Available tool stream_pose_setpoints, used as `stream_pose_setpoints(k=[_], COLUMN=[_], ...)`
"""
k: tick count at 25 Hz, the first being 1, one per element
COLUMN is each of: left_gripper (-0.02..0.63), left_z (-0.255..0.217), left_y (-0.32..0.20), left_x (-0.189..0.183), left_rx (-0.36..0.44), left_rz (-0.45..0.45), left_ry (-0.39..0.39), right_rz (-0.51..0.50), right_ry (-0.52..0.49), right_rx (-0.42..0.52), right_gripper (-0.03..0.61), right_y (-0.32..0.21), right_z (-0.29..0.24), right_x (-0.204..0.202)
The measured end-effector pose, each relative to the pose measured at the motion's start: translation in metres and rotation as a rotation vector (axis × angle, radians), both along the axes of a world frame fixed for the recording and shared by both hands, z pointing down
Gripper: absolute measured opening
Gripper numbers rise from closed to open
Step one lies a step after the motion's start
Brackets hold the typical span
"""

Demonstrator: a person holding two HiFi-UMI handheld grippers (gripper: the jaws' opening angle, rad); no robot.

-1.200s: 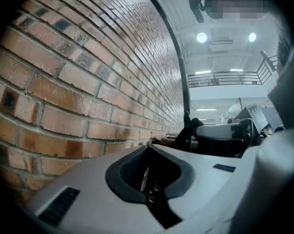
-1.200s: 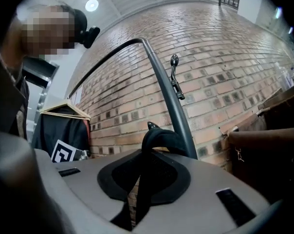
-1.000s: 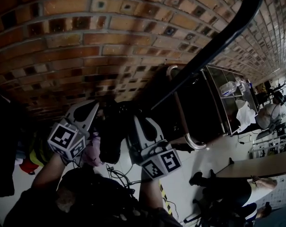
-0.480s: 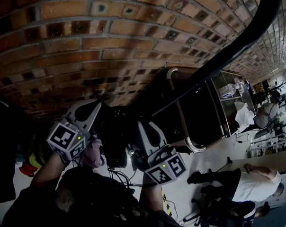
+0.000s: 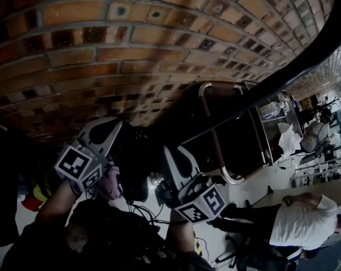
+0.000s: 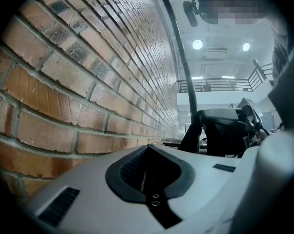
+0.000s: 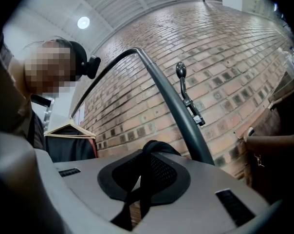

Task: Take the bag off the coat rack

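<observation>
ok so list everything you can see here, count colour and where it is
brick wall: one, red-brown, behind everything
coat rack pole: one, dark grey, curved, in front of the wall
hook: one, dark, knobbed, beside the pole
bag: one, black, between the two grippers
bag strap: one, black, in the right jaws
hanger: one, wooden, carrying a dark garment, at the left of the right gripper view
cart: one, dark with a chrome handle, right of the pole
bystander: one, white shirt, lower right
left hand-held gripper: one, grey, jaws together, near the wall
right hand-held gripper: one, grey, jaws shut on the strap
</observation>
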State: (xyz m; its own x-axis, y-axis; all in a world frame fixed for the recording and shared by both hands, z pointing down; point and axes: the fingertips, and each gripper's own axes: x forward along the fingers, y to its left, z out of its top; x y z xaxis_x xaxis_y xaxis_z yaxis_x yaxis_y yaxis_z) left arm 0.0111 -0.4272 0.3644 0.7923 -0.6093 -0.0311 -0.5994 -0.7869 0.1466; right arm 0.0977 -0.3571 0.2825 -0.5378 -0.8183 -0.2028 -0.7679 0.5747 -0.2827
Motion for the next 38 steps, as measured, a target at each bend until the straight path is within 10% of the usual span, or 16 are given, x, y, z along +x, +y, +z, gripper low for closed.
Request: stream_pose_setpoints(k=[21, 38], left_gripper=[0.035, 0.037], left_z=[-0.013, -0.021], left_y=[0.031, 0.165], left_x=[-0.032, -0.043], left_rx=[0.065, 0.129], left_rz=[0.01, -0.093], left_ry=[-0.006, -0.064], right_rz=[-0.226, -0.273], right_ry=[-0.092, -0.069], right_rx=[0.075, 0.107], right_gripper=[0.043, 0.041], right_y=[0.024, 0.171], right_z=[-0.002, 0.001], right_x=[-0.065, -0.043])
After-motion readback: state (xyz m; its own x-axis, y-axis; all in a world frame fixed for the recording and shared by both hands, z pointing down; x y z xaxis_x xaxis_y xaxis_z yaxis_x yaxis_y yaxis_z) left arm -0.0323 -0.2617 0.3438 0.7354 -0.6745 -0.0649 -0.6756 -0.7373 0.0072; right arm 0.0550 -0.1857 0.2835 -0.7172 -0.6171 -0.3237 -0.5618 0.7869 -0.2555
